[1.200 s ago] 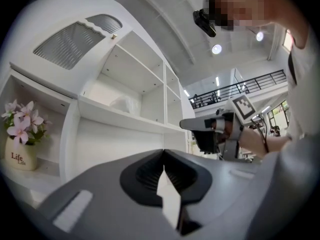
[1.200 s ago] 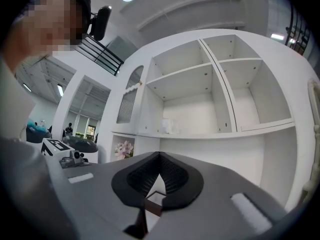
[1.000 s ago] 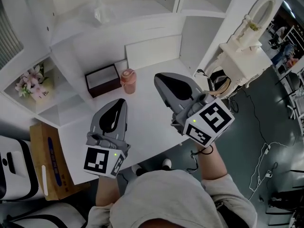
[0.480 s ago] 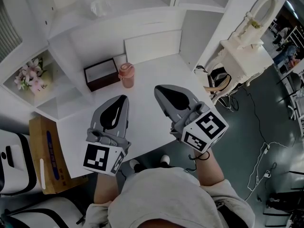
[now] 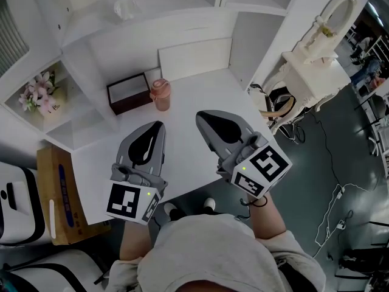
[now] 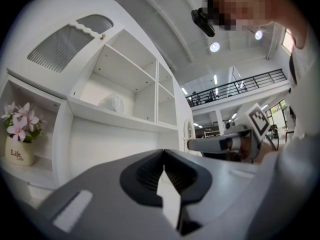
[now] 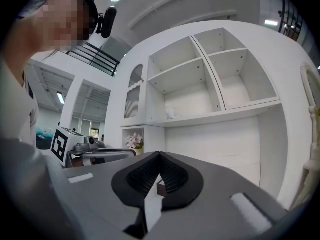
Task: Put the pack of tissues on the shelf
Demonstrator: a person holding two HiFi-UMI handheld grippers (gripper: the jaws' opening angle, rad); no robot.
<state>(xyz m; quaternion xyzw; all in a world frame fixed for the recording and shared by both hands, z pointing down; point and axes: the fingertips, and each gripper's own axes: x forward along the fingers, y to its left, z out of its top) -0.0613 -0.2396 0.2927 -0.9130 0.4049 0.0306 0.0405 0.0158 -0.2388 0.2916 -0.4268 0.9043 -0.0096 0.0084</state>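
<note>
**White pack up on the shelf, both tools empty**

Head view: the crinkled, translucent white pack of tissues (image 5: 126, 8) lies on the white upper shelf (image 5: 176, 0), well apart from both tools. The left tool (image 5: 156, 128) and right tool (image 5: 201, 115) hover over the white surface (image 5: 180, 154). Ahead of them stand a dark brown open box (image 5: 129, 93) and a pink lidded cup (image 5: 161, 95).

Left gripper view: the jaws meet at their tips with nothing between them. The pack sits above, in the shelf's lower left compartment.

Right gripper view: the jaws are pressed together and empty, and the pack shows small at the back of that compartment.

The placing looks done, so the step is likely a clean retreat. It is best done low and level, clear of the cup and box, without brushing the shelf edge.

The pack's long axis seems to run side to side along the shelf. Its soft outline hides which end faces where.
</note>
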